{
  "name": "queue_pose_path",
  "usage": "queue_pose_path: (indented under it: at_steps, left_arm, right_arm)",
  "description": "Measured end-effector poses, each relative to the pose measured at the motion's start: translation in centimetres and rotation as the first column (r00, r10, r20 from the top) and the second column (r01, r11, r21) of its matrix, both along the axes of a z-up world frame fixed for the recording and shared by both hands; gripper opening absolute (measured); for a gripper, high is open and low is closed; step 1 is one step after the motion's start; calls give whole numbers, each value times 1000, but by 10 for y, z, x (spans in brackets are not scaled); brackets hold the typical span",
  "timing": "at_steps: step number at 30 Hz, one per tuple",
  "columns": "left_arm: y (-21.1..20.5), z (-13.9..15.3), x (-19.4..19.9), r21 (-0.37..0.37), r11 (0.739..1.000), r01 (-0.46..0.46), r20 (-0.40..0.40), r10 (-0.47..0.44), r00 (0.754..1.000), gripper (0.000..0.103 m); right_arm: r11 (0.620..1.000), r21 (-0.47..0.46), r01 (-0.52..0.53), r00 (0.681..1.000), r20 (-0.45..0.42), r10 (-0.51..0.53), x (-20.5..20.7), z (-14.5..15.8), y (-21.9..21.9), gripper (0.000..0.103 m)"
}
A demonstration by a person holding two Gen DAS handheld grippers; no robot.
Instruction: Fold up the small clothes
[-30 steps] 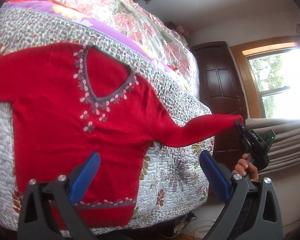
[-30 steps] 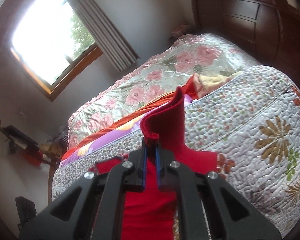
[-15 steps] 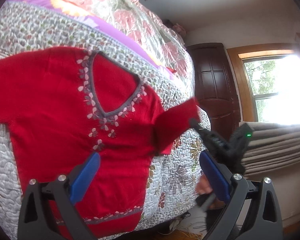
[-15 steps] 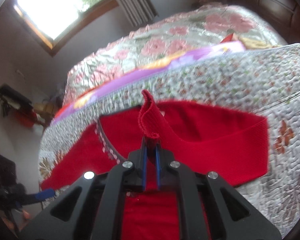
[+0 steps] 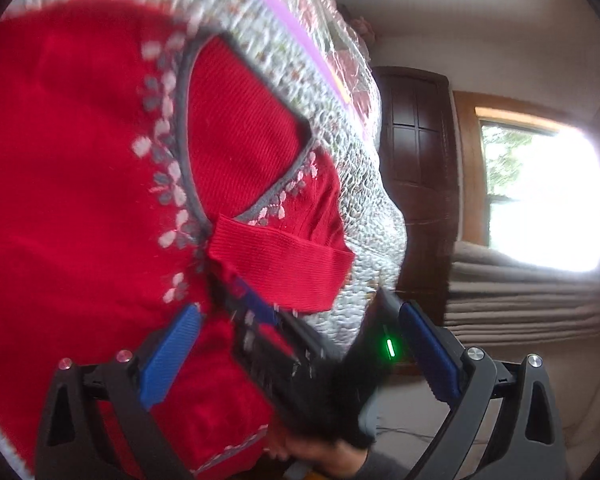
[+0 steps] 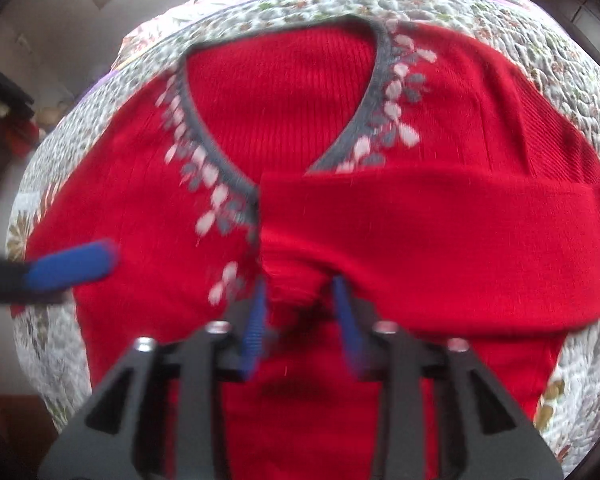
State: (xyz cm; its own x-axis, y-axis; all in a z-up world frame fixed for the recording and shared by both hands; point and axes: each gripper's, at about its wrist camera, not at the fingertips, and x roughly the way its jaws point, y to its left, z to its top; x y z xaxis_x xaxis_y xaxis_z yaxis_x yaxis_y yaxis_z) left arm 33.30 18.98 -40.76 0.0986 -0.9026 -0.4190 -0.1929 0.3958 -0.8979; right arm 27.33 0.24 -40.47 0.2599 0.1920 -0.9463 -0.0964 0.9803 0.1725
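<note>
On the quilted bed cover (image 6: 532, 40) the red sweater (image 6: 140, 208) lay flat, its sleeve (image 6: 440, 240) folded across the chest just below the V-neck. Your right gripper (image 6: 300, 312) sat at the cuff with fingers parted, apparently no longer pinching it, though blur hid detail. Your left gripper (image 5: 300, 356) hovered wide open, holding nothing.

Red ribbed-knit sweater (image 6: 380, 240) fills frame centre; its V-neckline (image 6: 204, 144) is trimmed in grey, bordered by white and grey petal motifs. Quilted bedspread (image 6: 572, 80), along the upper and right edges, is white with small green and red floral print; larger brown flowers at lower right. Gripper pads (image 6: 256, 328) are blue on black fingers. Left wrist view: dark brown wardrobe (image 5: 416, 152), beige curtains (image 5: 520, 292) at right.
</note>
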Motion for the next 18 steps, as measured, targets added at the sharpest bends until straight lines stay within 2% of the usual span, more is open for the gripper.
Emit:
queue_pose_path:
  at_steps: [3,6,11,16,18]
  left_arm:
    - [-10,-22,7,-38,999,0,-57,-2,998,99]
    - [-26,-36,15,-12,1000,22,-69,-23,997,99]
    - [-56,-59,27,133,986,98,-100,-85,991,99]
    - [-77,-50,31,231,965,126,-84,-110,990,99]
    - [-87,-44,30,294,943,155,-71,-140,988,96]
  right_arm:
    - [999,30,20,999,-42,-18,-24,11,-13,42]
    - [996,61,66,995,-76,-61,-58,23,-28,42]
    - [990,56,132,979,-165,-121,-126,42,-52,43]
    - [984,34,175,965,-204,-165,-180,59,-69,46]
    - [979,32,199,959,-210,-188,-196,67,-74,46]
